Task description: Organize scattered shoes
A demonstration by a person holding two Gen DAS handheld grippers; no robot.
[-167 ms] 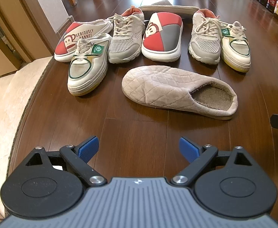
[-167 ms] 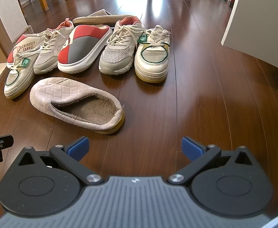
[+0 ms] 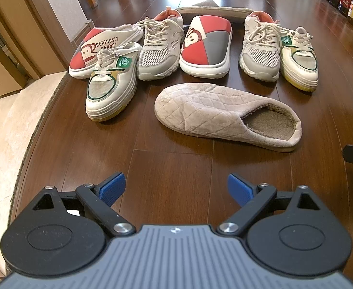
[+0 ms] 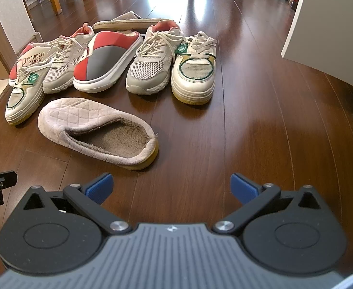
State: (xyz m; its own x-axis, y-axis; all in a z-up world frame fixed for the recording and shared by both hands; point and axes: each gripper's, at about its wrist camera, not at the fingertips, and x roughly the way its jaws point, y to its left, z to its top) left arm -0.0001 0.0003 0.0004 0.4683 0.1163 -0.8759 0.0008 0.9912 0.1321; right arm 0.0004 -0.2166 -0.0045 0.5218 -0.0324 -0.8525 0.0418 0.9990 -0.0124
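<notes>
Nothing is seen to have changed since a moment ago: both the left gripper (image 3: 176,187) and right gripper (image 4: 171,187) are held spread and empty. The slipper (image 3: 227,115) lies at twelve o'clock, nearest. Sorting is judged not yet begun.

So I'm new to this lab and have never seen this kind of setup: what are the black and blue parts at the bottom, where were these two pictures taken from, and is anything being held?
No robot here: a person holds a hand-held gripper in each hand, each with a wide-angle camera looking forward along it. One picture is from the left gripper, the other from the right gripper. The blue-tipped black parts are their jaws; both stand wide open, holding nothing. On the wooden floor lie scattered shoes: nearest, a quilted beige slipper, and behind it white sneakers and two red-and-grey monkey slip-ons, with its beige mate at the back.
</notes>
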